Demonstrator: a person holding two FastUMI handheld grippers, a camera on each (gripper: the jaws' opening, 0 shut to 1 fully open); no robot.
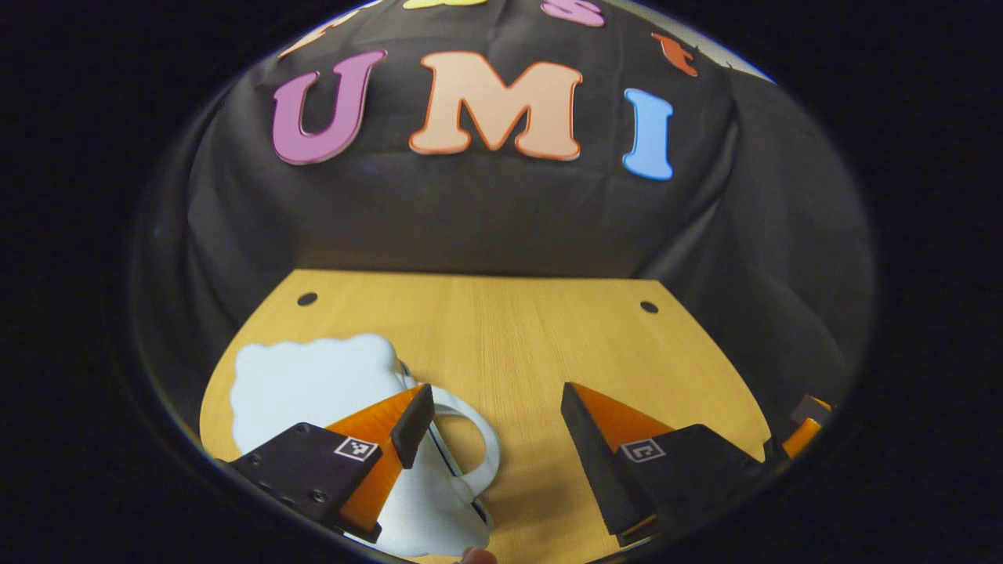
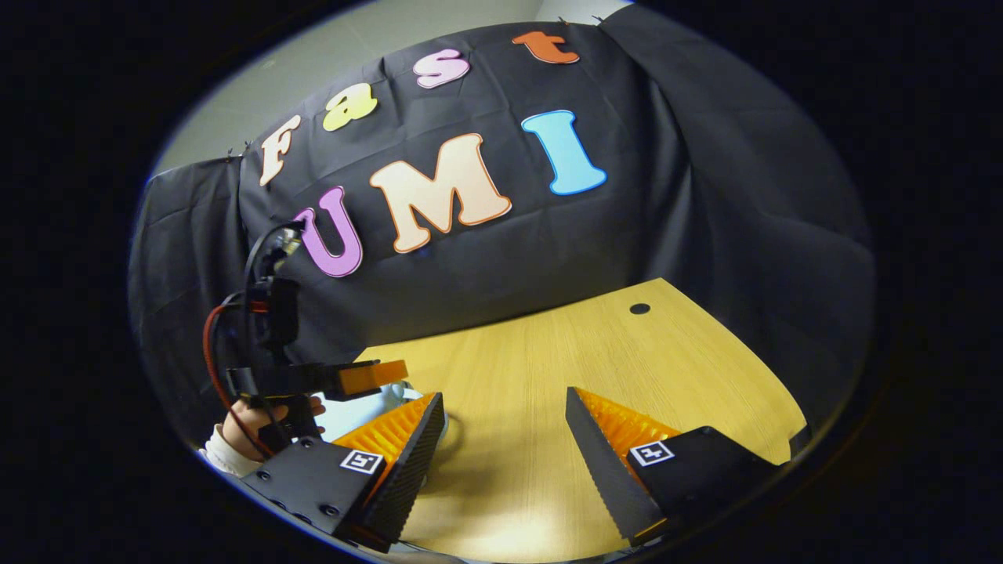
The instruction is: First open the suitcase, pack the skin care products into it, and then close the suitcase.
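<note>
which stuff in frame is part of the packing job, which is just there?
Job:
- white suitcase, shut, with its handle
- left gripper, open above the handle
- right gripper, open

Just there:
- wooden table
- black cloth wall
- hand holding the left gripper

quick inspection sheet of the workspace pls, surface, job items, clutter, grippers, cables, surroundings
surface: wooden table, light grain, two small round holes near its far edge.
job's things: white suitcase with a wavy outline and a loop handle, lying at the near left of the table; appears closed. Skin care products: nothing seen.
clutter: nothing seen.
grippers: left gripper open, its left finger over the suitcase, pressing on nothing; right gripper open above bare table.
cables: red and black cables looping on the left gripper, seen from the right gripper view, above the hand holding it.
surroundings: black cloth wall behind and beside the table.
</note>
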